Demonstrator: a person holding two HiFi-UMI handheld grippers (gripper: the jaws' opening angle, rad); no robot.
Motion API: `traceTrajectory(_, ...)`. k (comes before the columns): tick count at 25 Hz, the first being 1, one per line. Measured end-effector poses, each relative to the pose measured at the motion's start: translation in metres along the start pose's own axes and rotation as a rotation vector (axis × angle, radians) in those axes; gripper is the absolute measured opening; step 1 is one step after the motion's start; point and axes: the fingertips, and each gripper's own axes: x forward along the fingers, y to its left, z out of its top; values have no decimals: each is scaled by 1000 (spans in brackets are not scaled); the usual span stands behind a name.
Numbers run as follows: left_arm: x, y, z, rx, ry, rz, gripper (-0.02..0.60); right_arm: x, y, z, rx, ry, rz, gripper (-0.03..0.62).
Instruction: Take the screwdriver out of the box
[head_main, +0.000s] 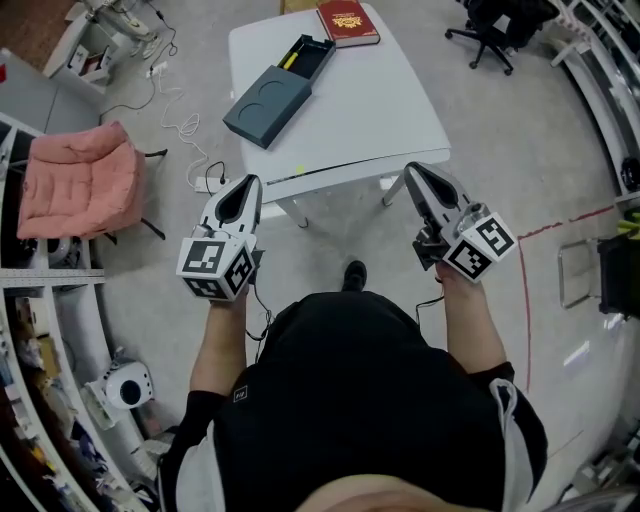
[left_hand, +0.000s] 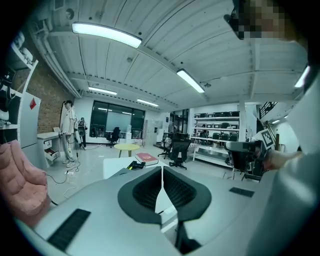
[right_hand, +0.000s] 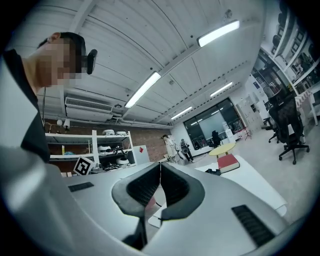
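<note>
A dark slate box (head_main: 268, 103) lies open on the white table (head_main: 380, 110), at its far left. A yellow-handled screwdriver (head_main: 293, 54) rests in the box's open far half. My left gripper (head_main: 249, 184) is shut and empty, held in the air just short of the table's near edge. My right gripper (head_main: 409, 171) is likewise shut on nothing, at the near right corner. In the left gripper view the jaws (left_hand: 161, 171) meet, with the box (left_hand: 133, 165) well ahead. In the right gripper view the closed jaws (right_hand: 160, 166) point past the table, with the box (right_hand: 213, 171) small in the distance.
A red book (head_main: 348, 21) lies on the table's far edge beside the box. A pink padded chair (head_main: 80, 180) stands at the left, with cables and a power strip (head_main: 205, 183) on the floor. A black office chair (head_main: 490, 30) is at the far right; red tape (head_main: 545, 230) marks the floor.
</note>
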Motion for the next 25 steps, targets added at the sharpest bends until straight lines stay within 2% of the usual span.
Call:
traceTrajectory(3,31,-15,9,13,9,26,23,-1,-36,11,16,8,31,31)
traceTrajectory(12,60,-7,8,-3,25,68,23,15,-71,8,50,25,63,29)
traceTrajectory(18,93,21,8,-21,15,63,23,41,-94,4,42,52,45,31)
traceTrajectory(25,149,70,27,-40,0,58,23,98,-135,21,8,90,23,31)
